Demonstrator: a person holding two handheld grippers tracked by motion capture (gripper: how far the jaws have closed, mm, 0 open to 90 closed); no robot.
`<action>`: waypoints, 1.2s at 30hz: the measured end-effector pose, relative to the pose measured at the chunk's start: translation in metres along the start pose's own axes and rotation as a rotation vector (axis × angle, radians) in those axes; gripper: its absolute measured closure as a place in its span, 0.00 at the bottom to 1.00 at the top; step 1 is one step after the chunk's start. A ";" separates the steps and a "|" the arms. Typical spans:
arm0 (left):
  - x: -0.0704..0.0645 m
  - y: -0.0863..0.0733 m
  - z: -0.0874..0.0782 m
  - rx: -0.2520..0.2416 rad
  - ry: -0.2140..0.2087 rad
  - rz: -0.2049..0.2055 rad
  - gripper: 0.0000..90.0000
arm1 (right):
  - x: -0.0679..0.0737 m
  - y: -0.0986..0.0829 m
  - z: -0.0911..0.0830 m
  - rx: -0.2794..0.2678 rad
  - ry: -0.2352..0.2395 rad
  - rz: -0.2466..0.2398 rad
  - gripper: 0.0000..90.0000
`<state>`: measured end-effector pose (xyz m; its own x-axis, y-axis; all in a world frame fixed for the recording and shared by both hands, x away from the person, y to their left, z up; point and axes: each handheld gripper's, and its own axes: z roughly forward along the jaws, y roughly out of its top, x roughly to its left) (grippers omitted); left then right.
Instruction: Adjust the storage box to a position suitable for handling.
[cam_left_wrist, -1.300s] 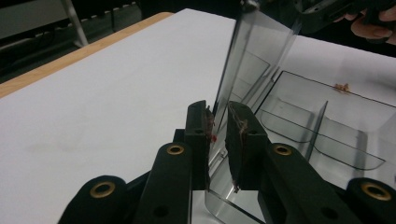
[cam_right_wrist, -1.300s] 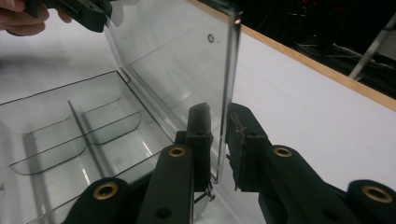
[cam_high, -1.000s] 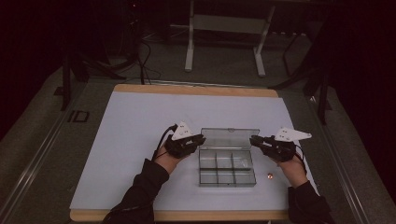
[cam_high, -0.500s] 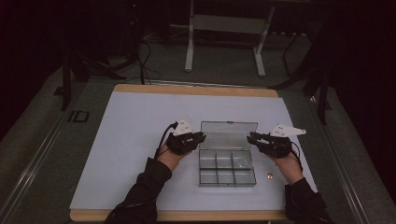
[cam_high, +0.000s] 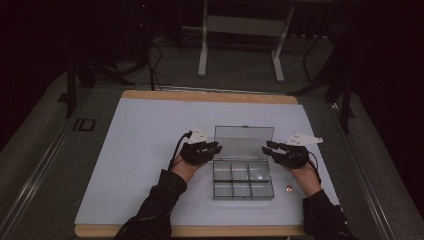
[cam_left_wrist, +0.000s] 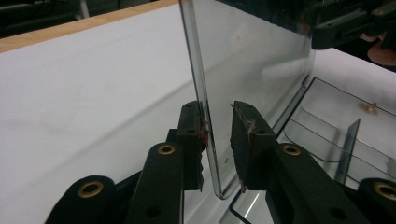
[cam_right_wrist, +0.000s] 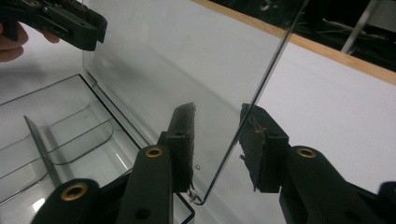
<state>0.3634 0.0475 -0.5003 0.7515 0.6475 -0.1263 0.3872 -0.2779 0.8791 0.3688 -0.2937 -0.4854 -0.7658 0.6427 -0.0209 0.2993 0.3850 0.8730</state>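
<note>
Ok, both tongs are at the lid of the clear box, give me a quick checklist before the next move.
1. Lid stands upright on the compartment box: ok.
2. Left tongs straddle the lid's left edge: ok, the edge sits between the jaws, against one of them, with a gap to the other.
3. Right tongs straddle the lid's right edge: ok, with gaps on both sides.
4. Either tongs clamped on the lid: not ok, both are open.
5. Compartments empty: cannot tell for all; the ones seen in the gripper views look empty.
6. Small round thing on the table to the right of the box is apart from the box: ok.
</note>
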 end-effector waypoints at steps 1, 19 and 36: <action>0.000 0.000 0.001 -0.001 0.001 -0.007 0.80 | -0.001 0.000 0.002 0.009 -0.007 0.002 0.72; 0.002 -0.004 0.011 0.047 0.014 -0.057 0.71 | -0.002 -0.007 0.014 0.073 -0.004 0.053 0.67; 0.002 -0.006 0.019 0.089 0.017 -0.102 0.62 | -0.003 -0.007 0.020 0.124 -0.005 0.096 0.59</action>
<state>0.3729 0.0373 -0.5147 0.6966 0.6877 -0.2046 0.5075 -0.2708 0.8180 0.3805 -0.2850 -0.5018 -0.7271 0.6841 0.0573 0.4393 0.3996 0.8046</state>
